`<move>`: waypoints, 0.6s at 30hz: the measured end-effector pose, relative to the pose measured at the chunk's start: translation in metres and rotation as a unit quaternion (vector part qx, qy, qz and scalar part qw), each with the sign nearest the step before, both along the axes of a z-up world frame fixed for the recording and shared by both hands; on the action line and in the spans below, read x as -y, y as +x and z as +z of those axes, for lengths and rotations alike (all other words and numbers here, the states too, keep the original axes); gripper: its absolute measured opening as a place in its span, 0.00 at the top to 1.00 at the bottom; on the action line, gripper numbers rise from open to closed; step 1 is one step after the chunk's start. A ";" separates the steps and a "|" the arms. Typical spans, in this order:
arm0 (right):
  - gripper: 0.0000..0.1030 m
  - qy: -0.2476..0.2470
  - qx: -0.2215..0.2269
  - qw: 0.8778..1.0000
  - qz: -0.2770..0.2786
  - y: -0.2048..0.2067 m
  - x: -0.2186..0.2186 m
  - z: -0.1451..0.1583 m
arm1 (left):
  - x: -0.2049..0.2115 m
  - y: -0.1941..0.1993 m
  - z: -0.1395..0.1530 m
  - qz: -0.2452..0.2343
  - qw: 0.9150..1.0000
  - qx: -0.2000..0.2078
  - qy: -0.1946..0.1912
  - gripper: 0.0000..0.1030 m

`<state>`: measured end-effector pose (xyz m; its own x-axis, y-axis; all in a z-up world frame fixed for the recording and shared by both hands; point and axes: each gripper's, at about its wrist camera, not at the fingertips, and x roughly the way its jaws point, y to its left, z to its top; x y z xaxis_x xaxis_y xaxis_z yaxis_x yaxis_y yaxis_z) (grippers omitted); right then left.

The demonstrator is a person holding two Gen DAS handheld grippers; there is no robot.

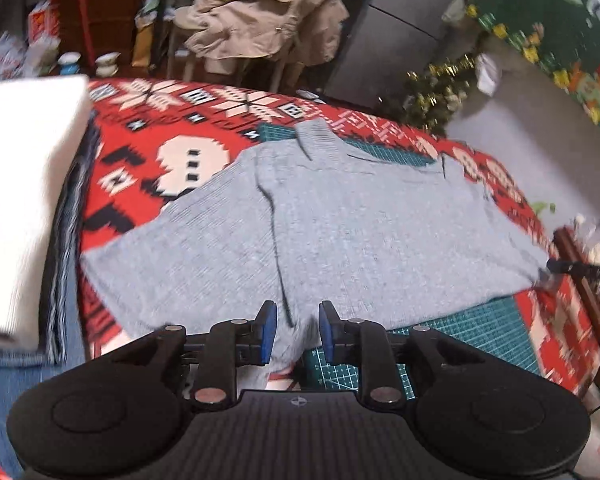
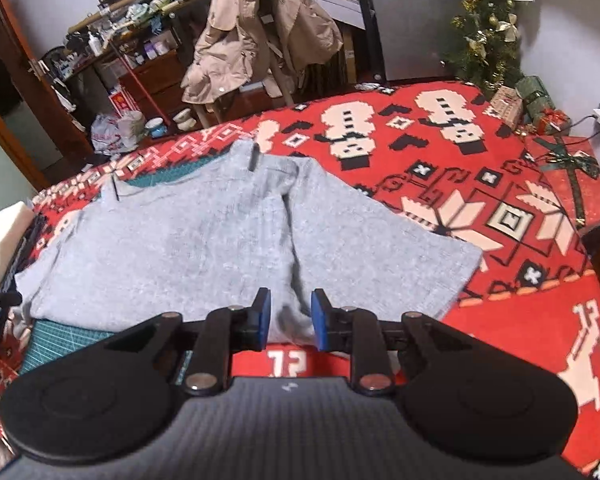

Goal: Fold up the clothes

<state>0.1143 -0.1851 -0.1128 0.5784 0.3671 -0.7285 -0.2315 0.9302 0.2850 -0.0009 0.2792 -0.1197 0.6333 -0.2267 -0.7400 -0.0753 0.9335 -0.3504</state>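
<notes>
A grey knitted sweater (image 1: 340, 216) lies spread flat on a counter covered by a red patterned cloth (image 1: 140, 160) with white snowflake and figure motifs. Part of the sweater rests on a green gridded cutting mat (image 1: 452, 344), which shows beyond the collar and under the near hem. The collar points away from both cameras; one sleeve spreads out to each side.

Left gripper (image 1: 298, 332): its jaws stand apart, the blue pads (image 1: 269, 332) on either side of a raised bit of the near hem, beside a dark crease that runs up the sweater. Whether the pads touch the fabric cannot be told. To the left stands a stack of folded clothes with a white piece on top (image 1: 24, 200); blue denim shows below it.

Right gripper (image 2: 288, 318): its jaws likewise stand apart, straddling the near hem where a lengthwise fold meets the edge. Contact with the fabric cannot be told here either. The stack appears at the far left edge of this view.

Behind the counter, a beige coat (image 2: 256, 32) hangs over a chair. A small decorated Christmas tree (image 2: 488, 28) stands at the far right corner, with wrapped gifts (image 2: 540, 100) beside it. Cluttered shelves (image 2: 140, 20) fill the left background. The left view is motion-blurred.
</notes>
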 end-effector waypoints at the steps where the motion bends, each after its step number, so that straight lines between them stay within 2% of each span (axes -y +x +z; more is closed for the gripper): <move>1: 0.76 -0.001 0.001 1.000 0.000 0.002 -0.001 0.000 | -0.001 -0.001 0.001 0.002 1.000 0.003 -0.004 0.70; 4: 0.76 -0.006 -0.003 1.000 0.003 0.011 -0.004 -0.001 | 0.004 0.001 0.002 -0.013 1.000 0.006 -0.004 0.68; 6: 0.76 -0.010 -0.008 1.000 0.009 0.014 -0.007 -0.004 | 0.013 0.008 -0.002 -0.022 1.000 -0.005 0.014 0.67; 8: 0.76 -0.016 -0.015 1.000 0.012 0.016 -0.010 -0.007 | 0.016 0.013 -0.008 -0.023 0.999 -0.013 0.023 0.71; 9: 0.78 -0.013 -0.016 1.000 0.011 0.014 -0.009 -0.007 | 0.017 0.015 -0.011 -0.023 0.999 -0.017 0.027 0.82; 10: 0.88 -0.011 -0.017 1.000 0.011 0.013 -0.008 -0.007 | 0.019 0.017 -0.013 -0.024 0.999 -0.021 0.030 0.97; 11: 0.97 -0.008 -0.019 1.000 0.010 0.011 -0.007 -0.007 | 0.020 0.018 -0.016 -0.025 0.999 -0.022 0.040 0.97; 13: 0.97 -0.004 -0.021 1.000 0.010 0.007 -0.005 -0.006 | 0.022 0.016 -0.016 -0.032 0.998 -0.017 0.055 0.97; 18: 0.98 0.009 -0.027 1.000 0.008 -0.002 0.000 -0.006 | 0.009 0.003 -0.002 -0.029 0.998 0.013 0.046 0.97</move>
